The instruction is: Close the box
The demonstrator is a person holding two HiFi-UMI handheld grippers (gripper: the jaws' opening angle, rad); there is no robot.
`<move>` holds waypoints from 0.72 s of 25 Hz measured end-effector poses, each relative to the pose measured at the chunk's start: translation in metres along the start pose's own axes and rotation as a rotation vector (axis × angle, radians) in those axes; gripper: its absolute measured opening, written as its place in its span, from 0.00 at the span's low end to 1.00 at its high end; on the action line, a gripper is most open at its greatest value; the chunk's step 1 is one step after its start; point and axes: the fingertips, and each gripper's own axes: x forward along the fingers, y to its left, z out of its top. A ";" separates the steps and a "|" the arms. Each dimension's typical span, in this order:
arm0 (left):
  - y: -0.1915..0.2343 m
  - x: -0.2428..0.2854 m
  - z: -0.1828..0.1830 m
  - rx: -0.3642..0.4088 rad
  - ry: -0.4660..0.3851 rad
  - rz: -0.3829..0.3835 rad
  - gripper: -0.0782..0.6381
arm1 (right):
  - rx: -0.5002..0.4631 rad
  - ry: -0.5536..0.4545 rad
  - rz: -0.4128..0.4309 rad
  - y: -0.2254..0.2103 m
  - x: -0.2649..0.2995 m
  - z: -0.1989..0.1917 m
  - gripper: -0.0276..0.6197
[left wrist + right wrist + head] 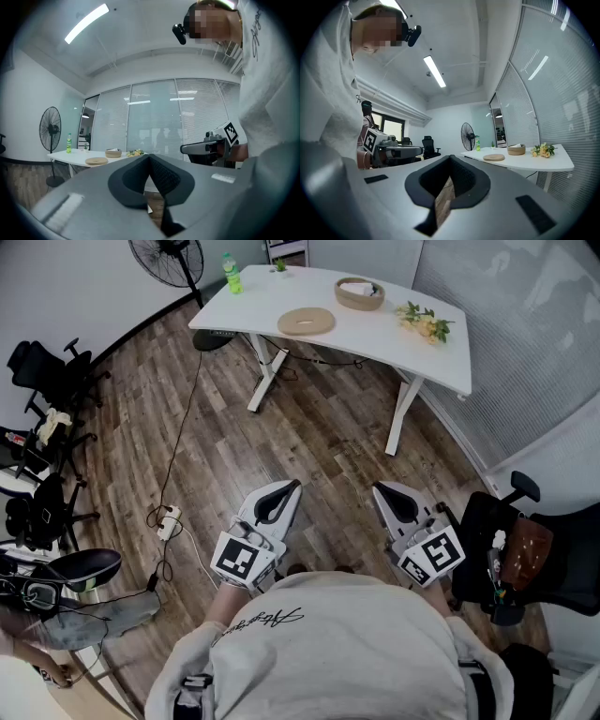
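Standing well back from one white table [375, 338], a person holds two grippers level and close to the body, the left gripper [292, 487] and right gripper [380, 489] both pinched shut on nothing. One round woven box [359, 293] sits by the table's far edge, and one flat lid [307, 322] lies beside it near the front edge, both far ahead of the grippers.

A white curved table [375, 334] stands well beyond the left gripper [292, 487]. It bears a green plastic bottle [231, 276], flat round woven lid [307, 322], round woven basket [360, 293] and yellow flowers [424, 322].
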 end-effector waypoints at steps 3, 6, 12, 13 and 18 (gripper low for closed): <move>0.003 0.001 0.001 0.003 -0.002 0.009 0.11 | 0.000 -0.003 0.003 -0.001 0.002 0.001 0.05; 0.004 0.000 0.003 -0.001 -0.006 0.012 0.11 | -0.005 -0.003 0.007 0.000 0.004 0.003 0.05; 0.006 -0.005 0.002 -0.006 -0.004 0.014 0.11 | -0.021 0.010 0.011 0.005 0.006 0.001 0.05; 0.006 -0.005 0.002 -0.004 -0.004 0.014 0.11 | -0.022 0.010 0.008 0.005 0.006 0.001 0.05; 0.006 -0.002 0.006 0.006 -0.008 0.004 0.11 | -0.022 0.012 -0.016 0.002 0.006 0.002 0.05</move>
